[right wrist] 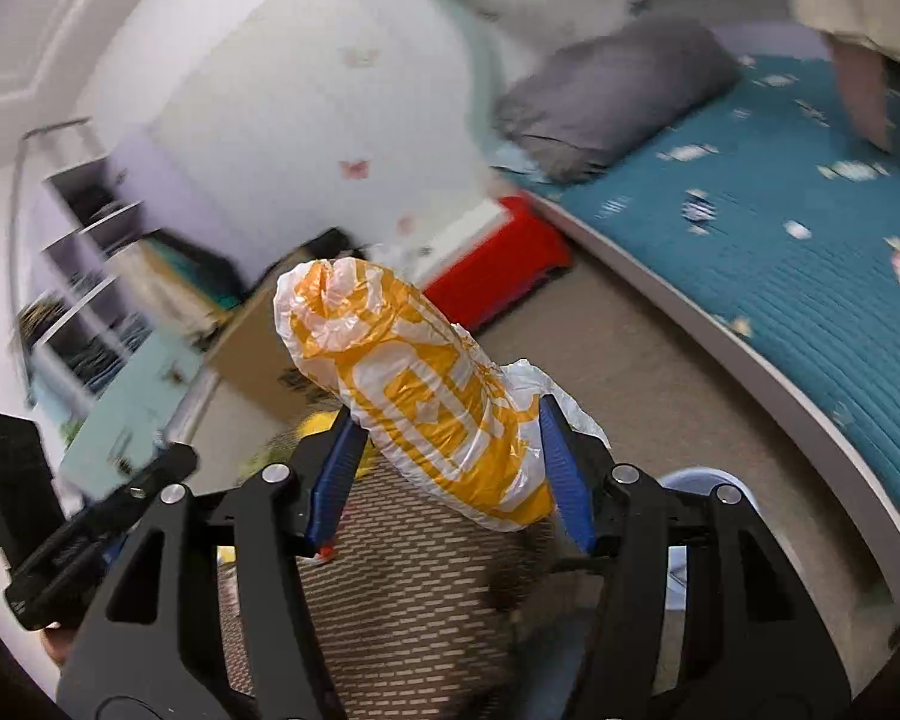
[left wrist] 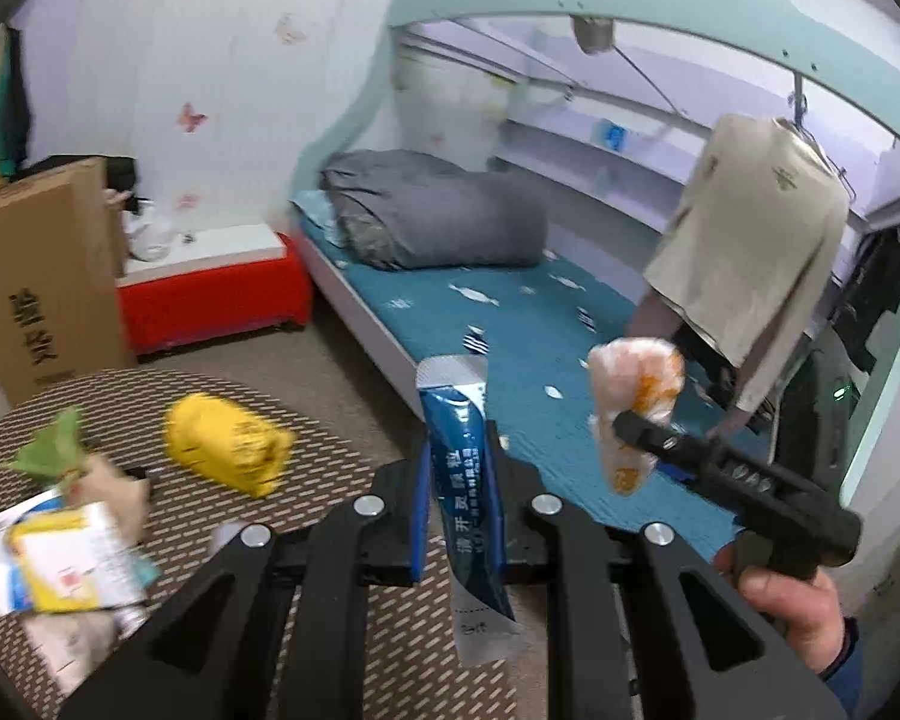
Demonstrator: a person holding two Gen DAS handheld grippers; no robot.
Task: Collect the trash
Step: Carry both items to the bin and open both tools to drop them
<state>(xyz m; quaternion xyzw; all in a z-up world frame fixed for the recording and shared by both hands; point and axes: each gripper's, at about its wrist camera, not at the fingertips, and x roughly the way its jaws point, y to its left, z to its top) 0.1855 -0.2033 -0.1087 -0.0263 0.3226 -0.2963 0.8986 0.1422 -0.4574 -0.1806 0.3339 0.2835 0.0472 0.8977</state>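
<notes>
My left gripper [left wrist: 463, 468] is shut on a long blue and silver sachet [left wrist: 468, 480] that stands up between its fingers. The right gripper [right wrist: 447, 462] is shut on a crumpled orange and white plastic bag [right wrist: 414, 384], its blue pads [right wrist: 561, 468] pressing both sides. In the left wrist view that same bag [left wrist: 633, 402] hangs at the tip of the right gripper [left wrist: 621, 420], to the right over the bed. On the round woven table [left wrist: 324, 480] lie a yellow wrapper [left wrist: 225, 444], a green scrap [left wrist: 48, 450] and several paper packets [left wrist: 66, 558].
A bed with a teal cover [left wrist: 510, 330] and a grey folded quilt [left wrist: 432, 216] fills the right. A red box [left wrist: 210, 300] and a tall cardboard box [left wrist: 36, 276] stand by the wall. A beige shirt [left wrist: 756, 240] hangs above the bed. A hand [left wrist: 786, 600] holds the right gripper.
</notes>
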